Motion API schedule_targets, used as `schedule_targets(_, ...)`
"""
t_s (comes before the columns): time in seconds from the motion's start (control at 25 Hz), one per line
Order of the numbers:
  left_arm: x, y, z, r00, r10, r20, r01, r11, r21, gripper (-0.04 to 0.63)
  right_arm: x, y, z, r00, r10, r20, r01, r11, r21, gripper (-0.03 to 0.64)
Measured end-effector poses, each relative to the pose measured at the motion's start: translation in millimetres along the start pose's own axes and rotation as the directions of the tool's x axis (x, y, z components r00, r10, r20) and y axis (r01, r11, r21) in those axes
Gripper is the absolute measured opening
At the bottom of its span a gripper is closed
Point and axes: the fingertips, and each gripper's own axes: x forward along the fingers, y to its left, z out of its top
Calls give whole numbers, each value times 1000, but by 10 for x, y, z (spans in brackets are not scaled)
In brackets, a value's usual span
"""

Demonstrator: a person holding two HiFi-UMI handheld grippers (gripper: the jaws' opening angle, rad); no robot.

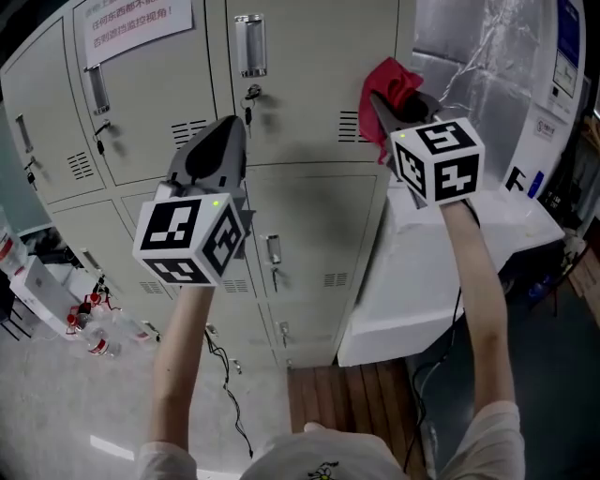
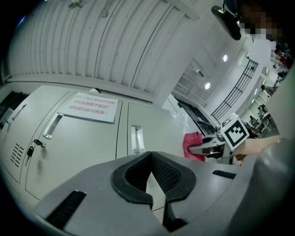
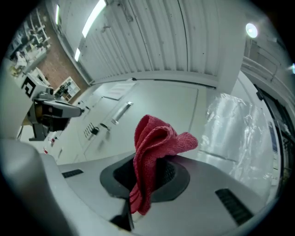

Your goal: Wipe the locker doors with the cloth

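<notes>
crumpled red cloth [image 3: 154, 152] near grey locker doors [image 1: 309, 84].

A white paper notice [image 1: 141, 26] stuck on an upper locker door [image 1: 150, 103] carries two lines of red Chinese characters, too blurred to read with certainty. At the far right, a blue-and-white poster [image 1: 565, 42] also bears print, too small to make out.

Cloth [image 3: 154, 133] sitting between right gripper [image 3: 150, 166] jaws, bunching ahead of tips; locker doors [image 1: 309, 56] standing ahead of left gripper [image 2: 151, 156] jaws.
</notes>
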Motion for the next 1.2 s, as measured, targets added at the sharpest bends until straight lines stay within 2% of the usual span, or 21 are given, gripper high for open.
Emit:
schedule_targets(0.16, -132, 60, -8, 1000, 19, -7, -19, 1000, -4, 17, 52, 707, 470, 986, 120, 119, -121, 993, 0, 41)
schedule_targets(0.28, -208, 141, -67, 999, 48, -21, -48, 999, -6, 17, 169, 1155, 714, 971, 168, 172, -173, 985, 14, 41)
schedule_targets(0.6, -502, 474, -129, 990, 135, -40, -135, 991, -7, 17, 538, 2020, 846, 949, 269, 166, -277, 960, 28, 41)
schedule_targets(0.72, -610, 596, -178, 985, 165, -51, -166, 986, -7, 17, 708, 2188, 729, 956, 267, 122, -268, 963, -11, 41)
schedule_targets(0.92, -718, 748, -258, 979, 193, -70, -195, 981, -14, 17, 919, 2236, 550, 975, 217, 56, -212, 974, -77, 41)
schedule_targets(1.2, -716, 769, -290, 979, 193, -67, -195, 981, -21, 17, 998, 2075, 359, 986, 167, 17, -166, 984, -67, 41)
